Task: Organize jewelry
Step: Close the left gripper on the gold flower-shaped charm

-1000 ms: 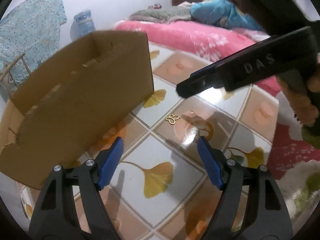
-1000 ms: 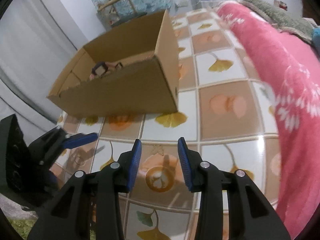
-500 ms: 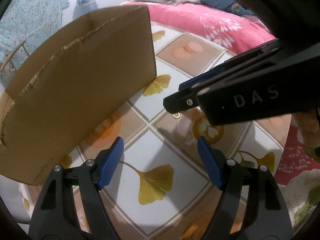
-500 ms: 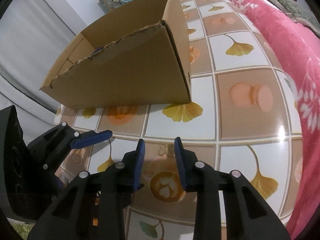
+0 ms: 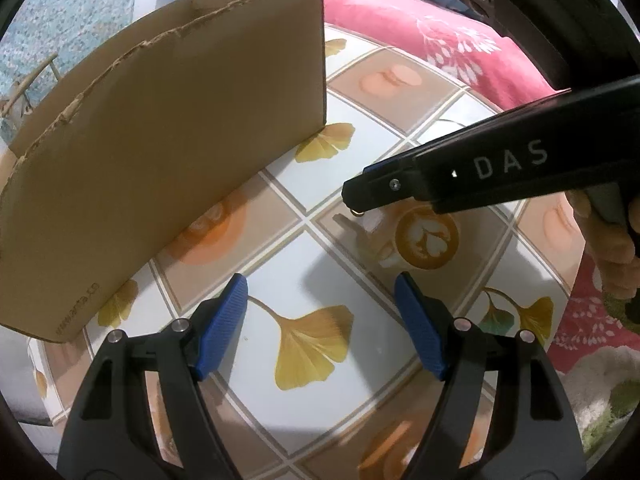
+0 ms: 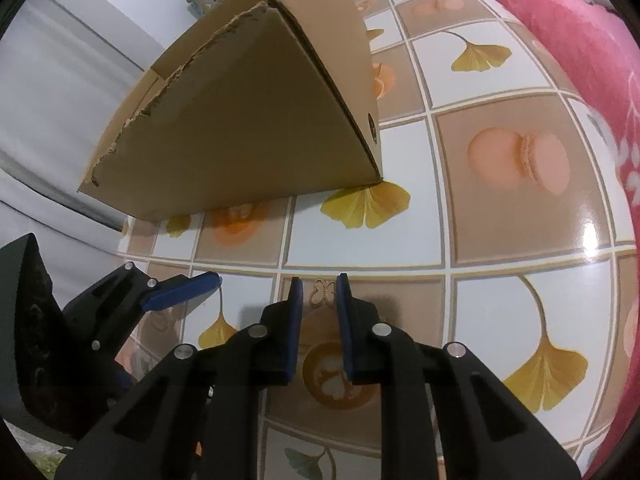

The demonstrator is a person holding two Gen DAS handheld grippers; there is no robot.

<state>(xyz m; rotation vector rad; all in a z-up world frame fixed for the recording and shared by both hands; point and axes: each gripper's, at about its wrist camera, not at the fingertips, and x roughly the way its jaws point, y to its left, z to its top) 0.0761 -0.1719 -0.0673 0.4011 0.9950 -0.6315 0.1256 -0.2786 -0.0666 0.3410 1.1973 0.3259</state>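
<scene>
"DAS" is showing white on the right gripper; its jaws have just been closing around a gold charm lying on the tiled top, contact unclear. Left gripper is hovering wide, empty. Box print is unreadable.

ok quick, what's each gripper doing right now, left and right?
Left gripper: open, holding nothing.
Right gripper: has just been closing around the gold butterfly charm on the table; a gap still shows, so not gripped yet.
</scene>
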